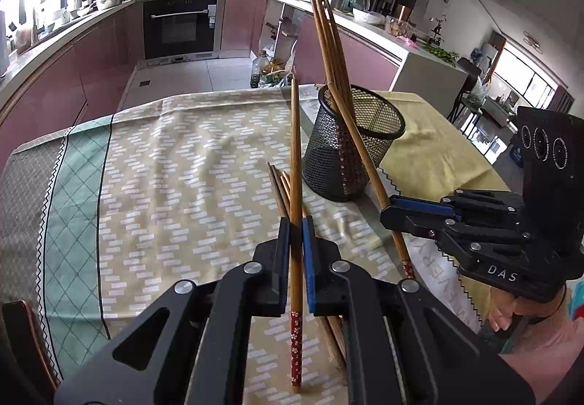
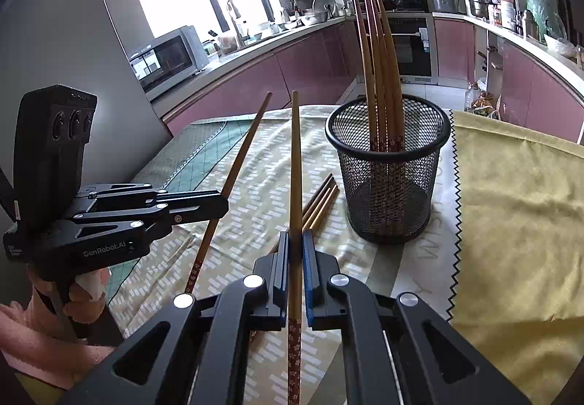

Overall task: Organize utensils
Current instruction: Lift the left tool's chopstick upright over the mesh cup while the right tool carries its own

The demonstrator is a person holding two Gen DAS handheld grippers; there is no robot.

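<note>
I have each hand-held gripper, left (image 1: 296, 222) and right (image 2: 295, 235), pinching one chopstick (image 1: 295, 164) lengthwise along its fingers, tip forward, and the mesh holder (image 2: 388, 164) stands ahead-right on the counter (image 1: 175, 164), nearer my right.

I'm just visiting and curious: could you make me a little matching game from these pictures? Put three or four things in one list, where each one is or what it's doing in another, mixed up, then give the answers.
Things:
1. left gripper
2. mesh cup
3. loose chopsticks
4. yellow cloth

Places or states:
A. lying flat on the patterned tablecloth
B. standing upright with several chopsticks inside
C. clamped shut on one chopstick
D. spread to the right of the cup in the right wrist view

Pairs: 1-C, 2-B, 3-A, 4-D. The right gripper also clamps one chopstick.
</note>
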